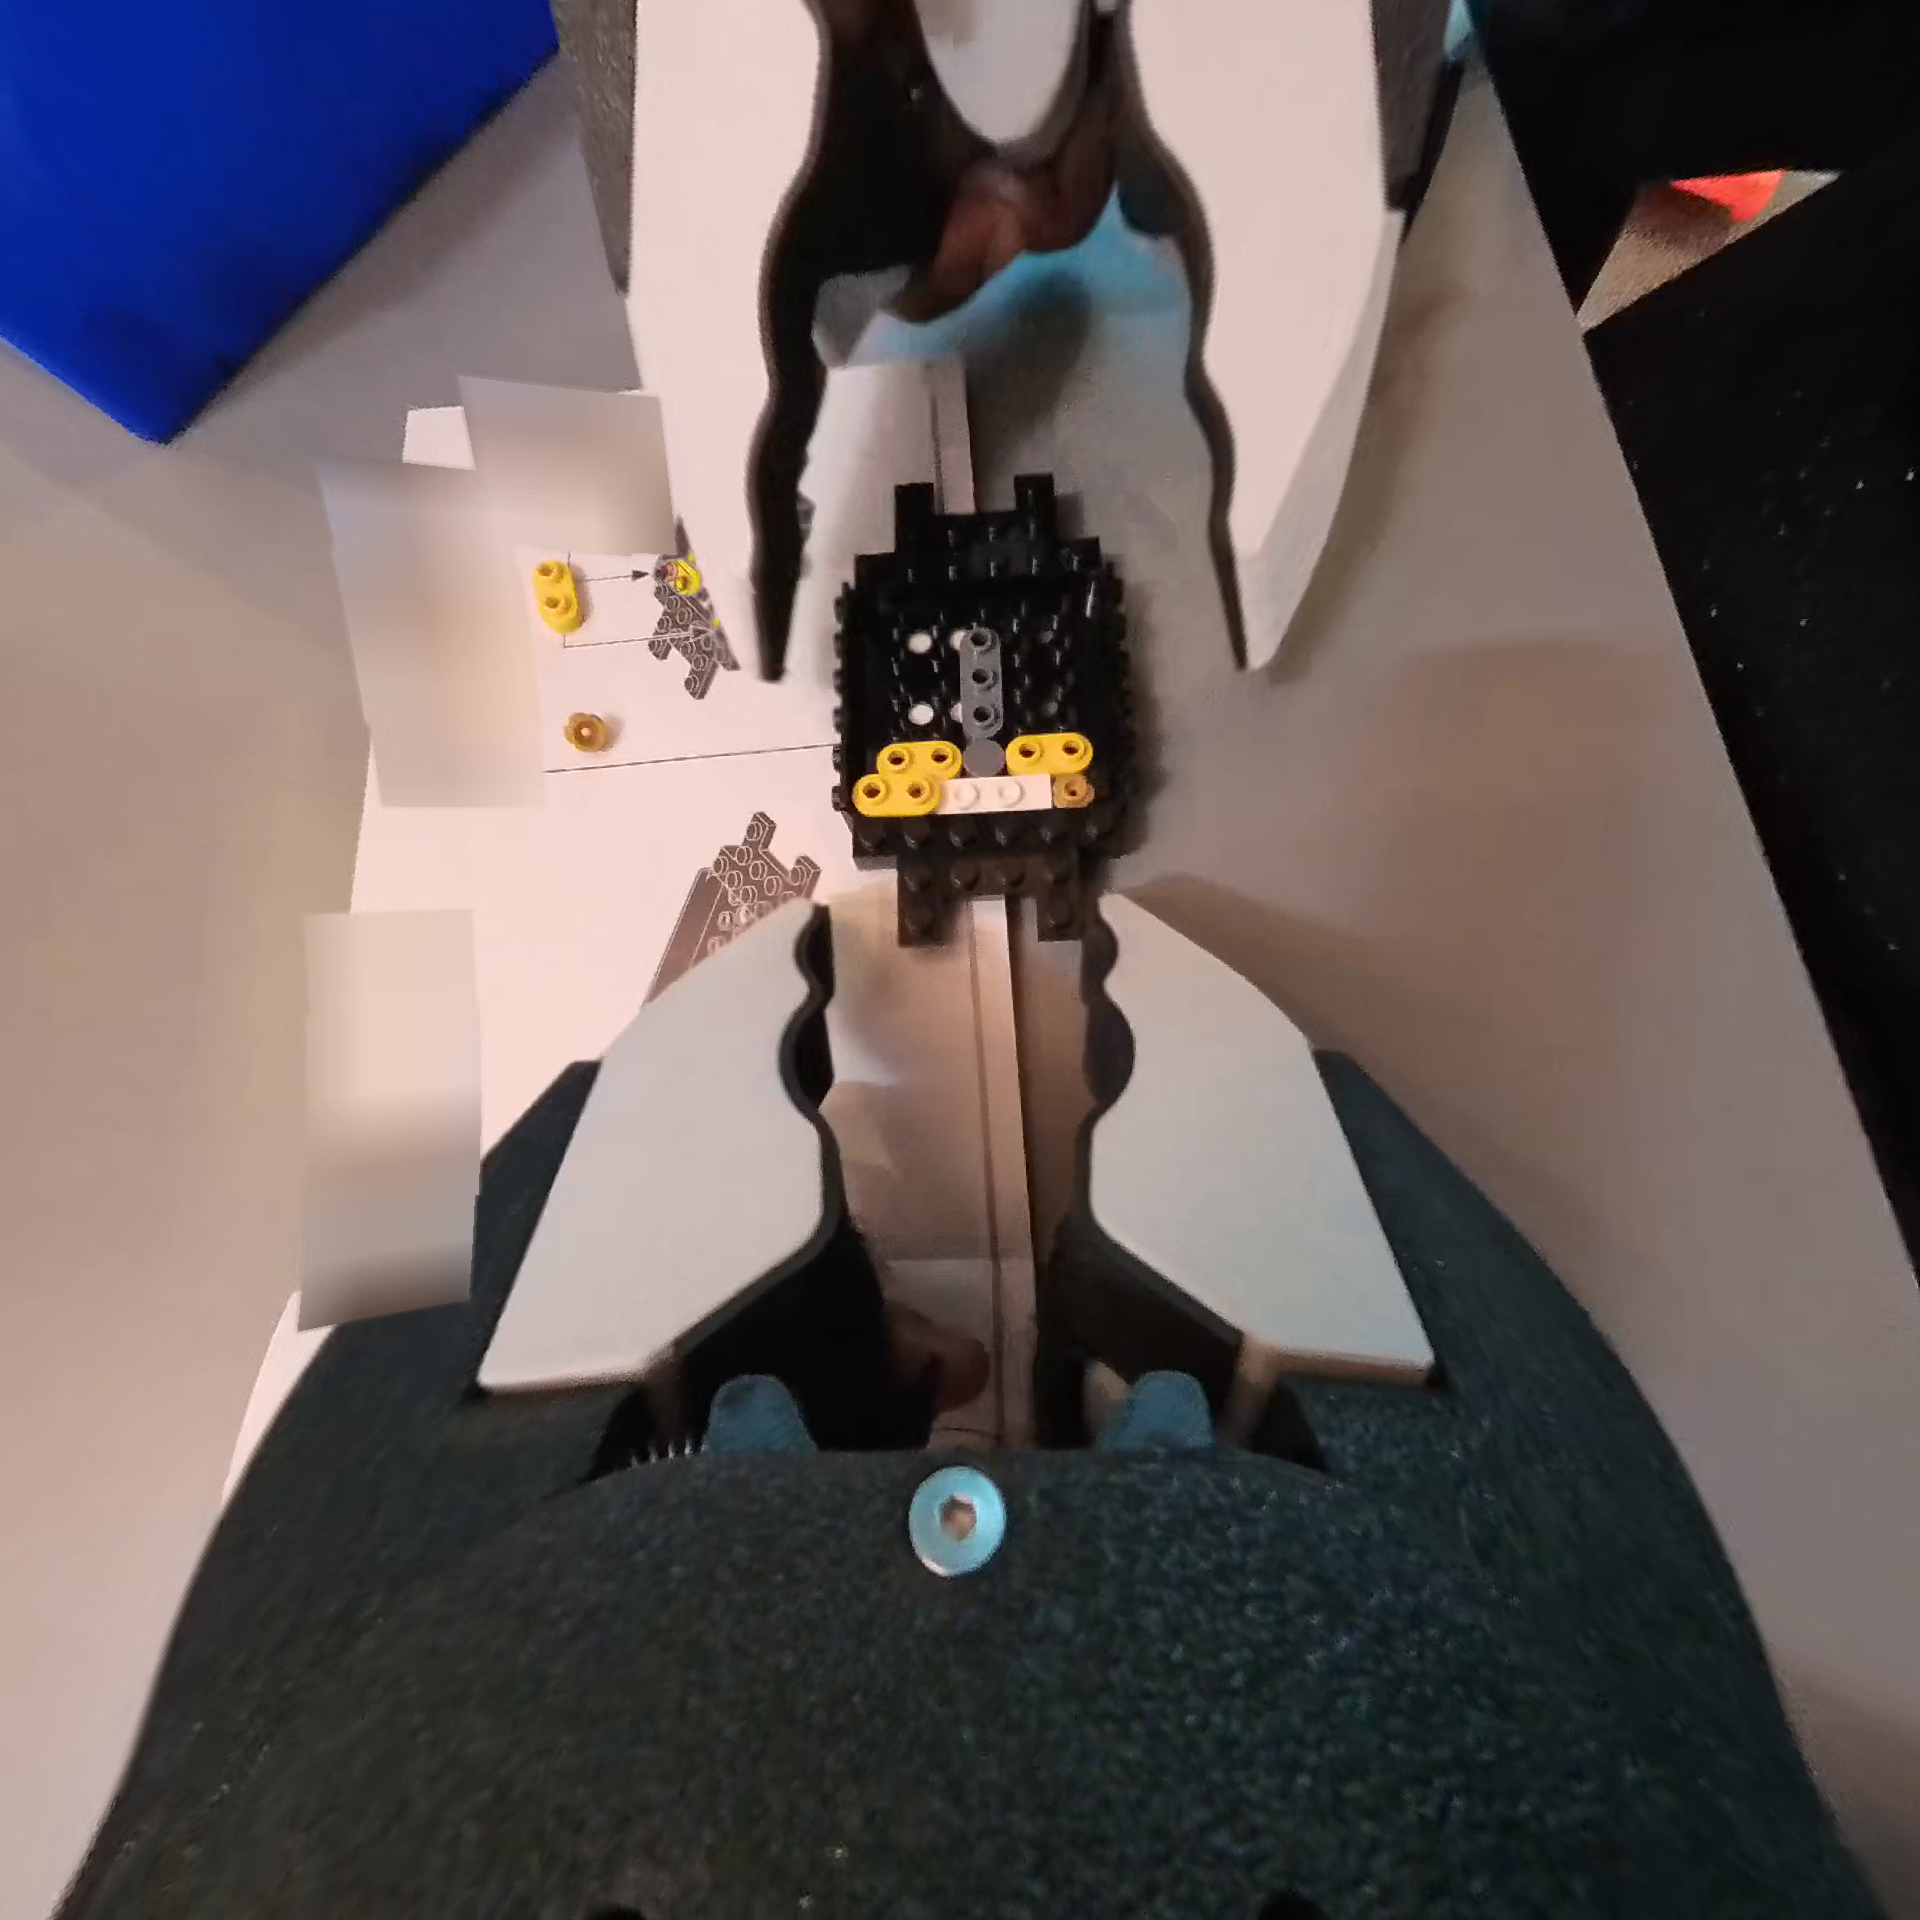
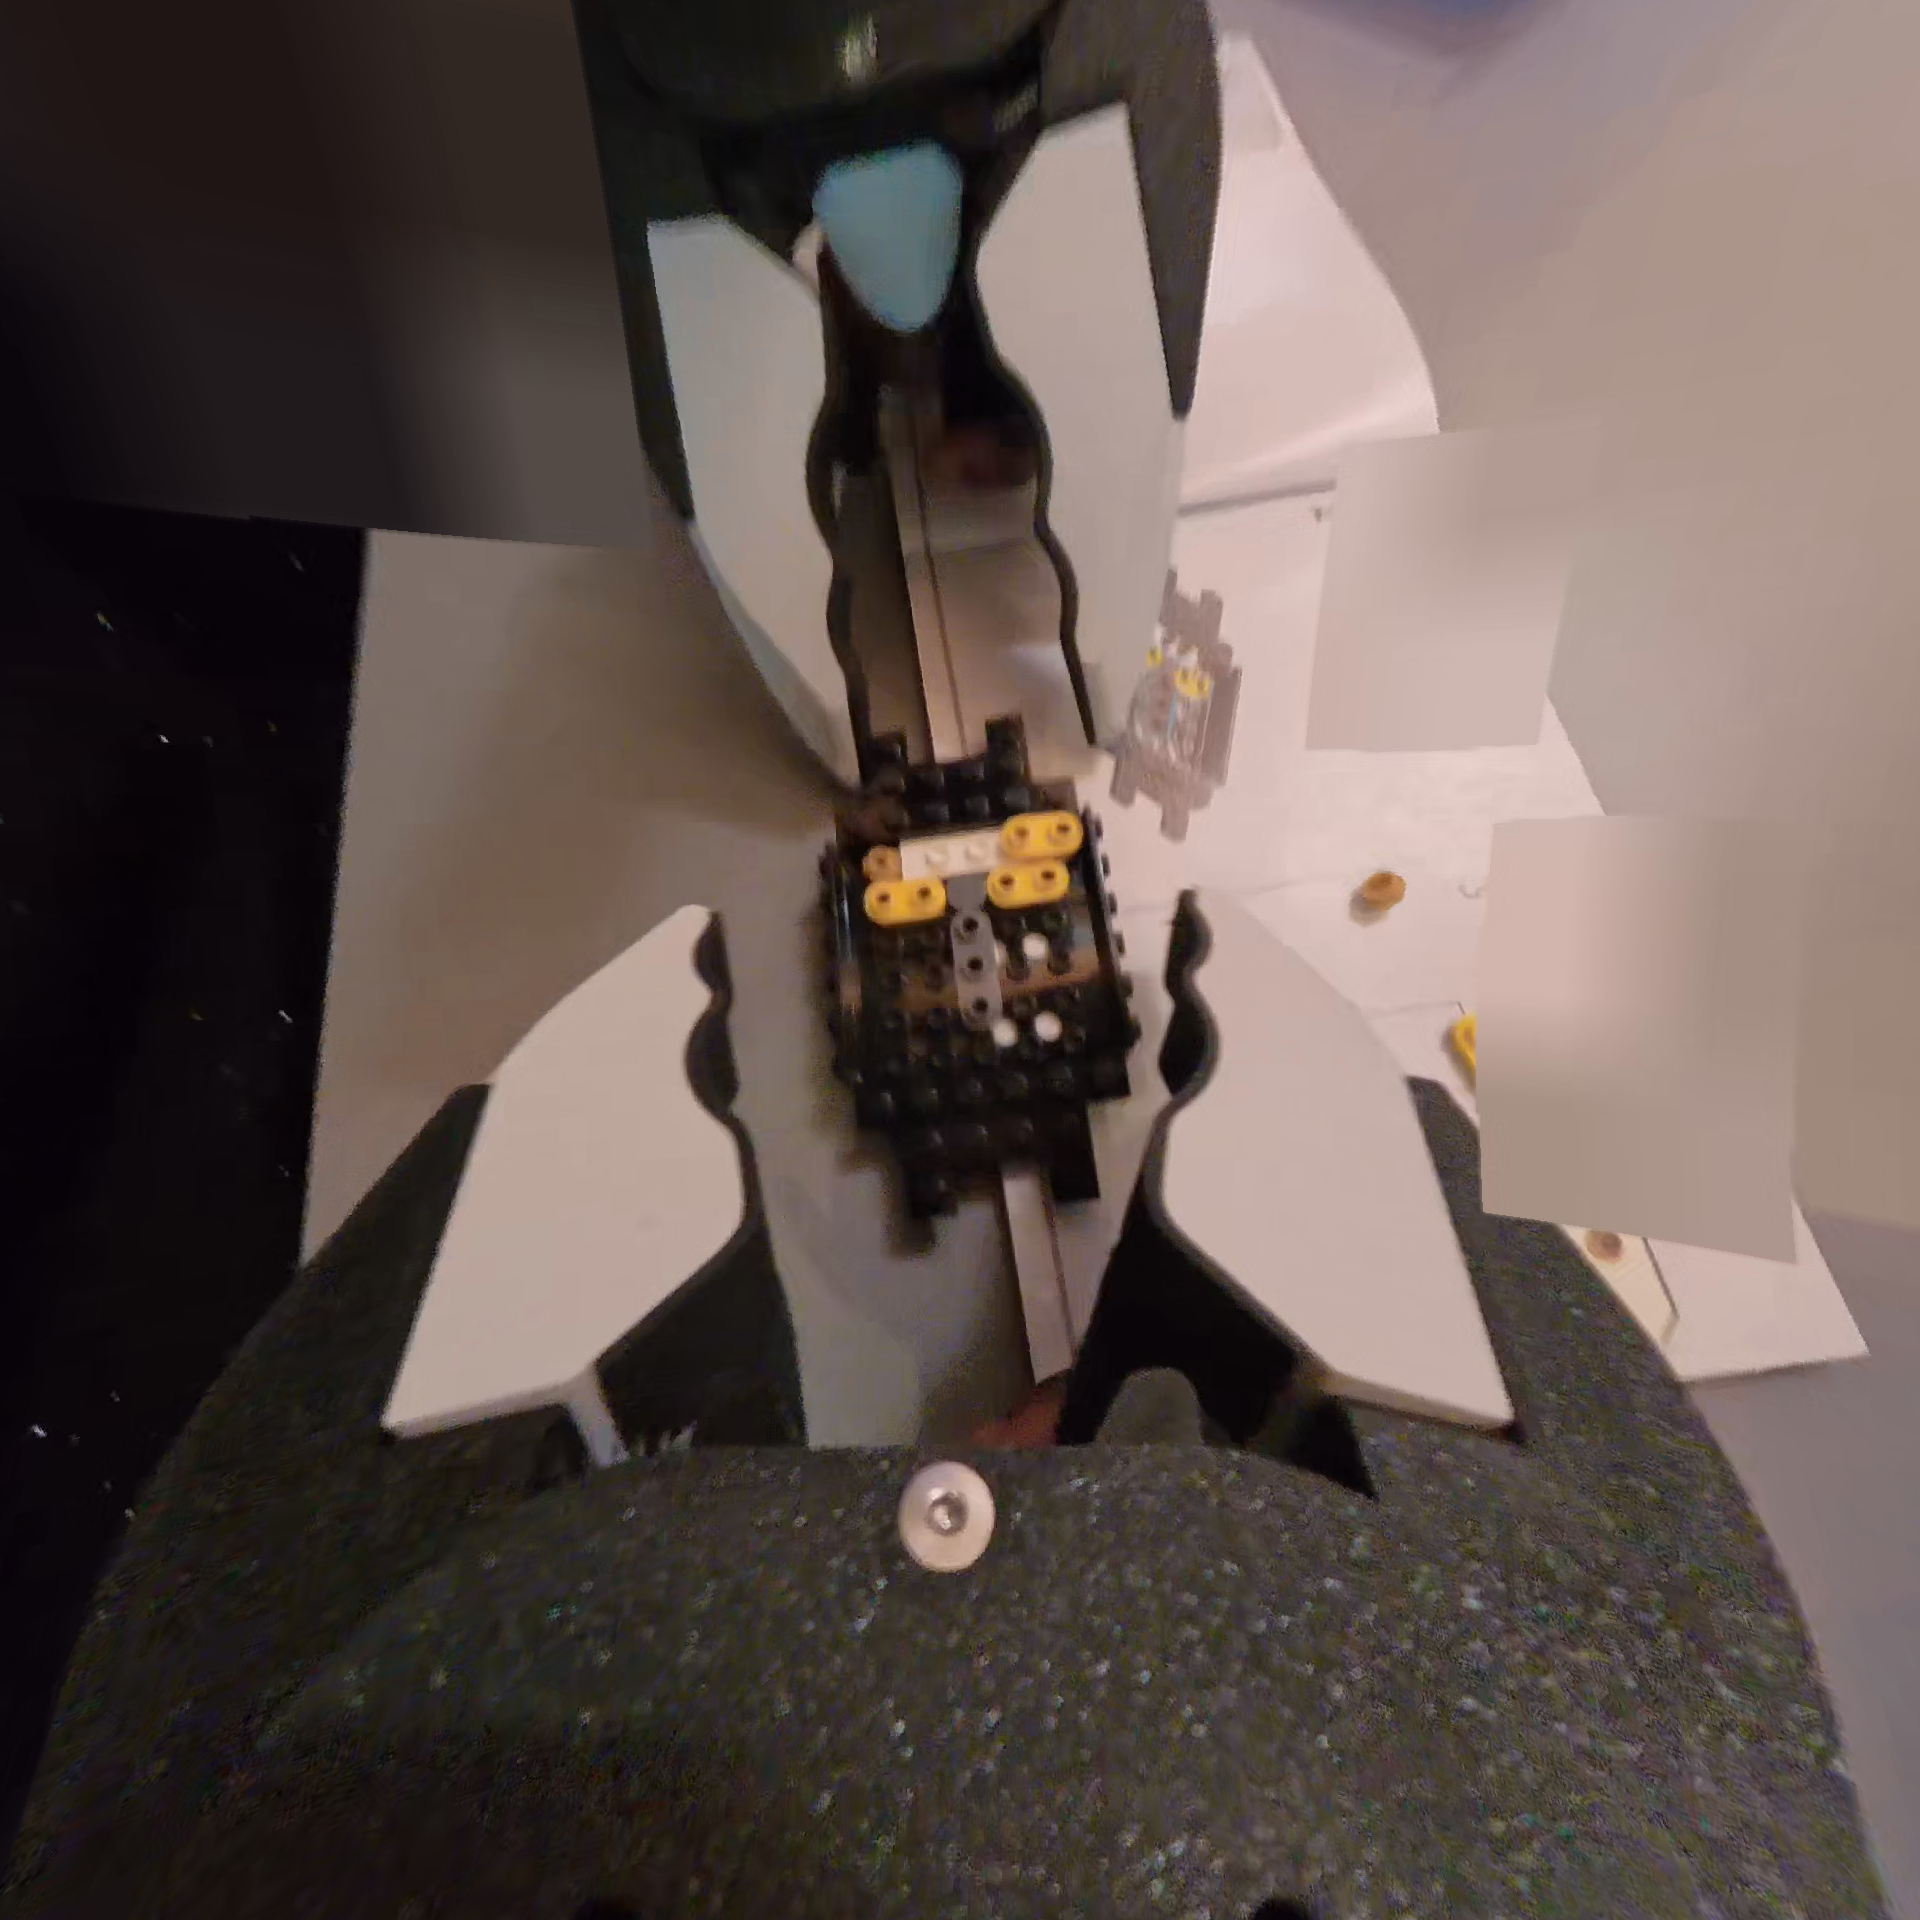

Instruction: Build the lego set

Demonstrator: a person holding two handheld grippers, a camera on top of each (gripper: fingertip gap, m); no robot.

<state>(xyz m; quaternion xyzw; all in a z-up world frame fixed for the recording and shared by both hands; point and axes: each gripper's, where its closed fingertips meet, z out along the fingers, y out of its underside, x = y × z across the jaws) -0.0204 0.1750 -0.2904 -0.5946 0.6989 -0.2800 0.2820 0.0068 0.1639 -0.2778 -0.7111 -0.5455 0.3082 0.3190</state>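
A black brick build (image 1: 1081,665) lies on the pale table (image 1: 1403,935) between my two grippers, which face each other. It carries yellow two-hole plates (image 1: 920,761), a white plate (image 1: 992,795), a grey strip (image 1: 982,681) and a gold stud (image 1: 1073,793). My left gripper (image 1: 961,920) is open, its tips on either side of the build's narrow near end, with a gap showing on the left side. My right gripper (image 2: 951,920) is open around the build (image 2: 935,1081), with gaps on both sides. It shows at the far end in the left wrist view (image 1: 1008,660).
A white instruction sheet (image 1: 644,831) lies left of the build, with a loose gold stud (image 1: 590,730) and a yellow piece (image 1: 558,594) on it. A blue box (image 1: 208,187) stands at the far left. The table's edge and a dark surface (image 1: 1766,727) lie to the right.
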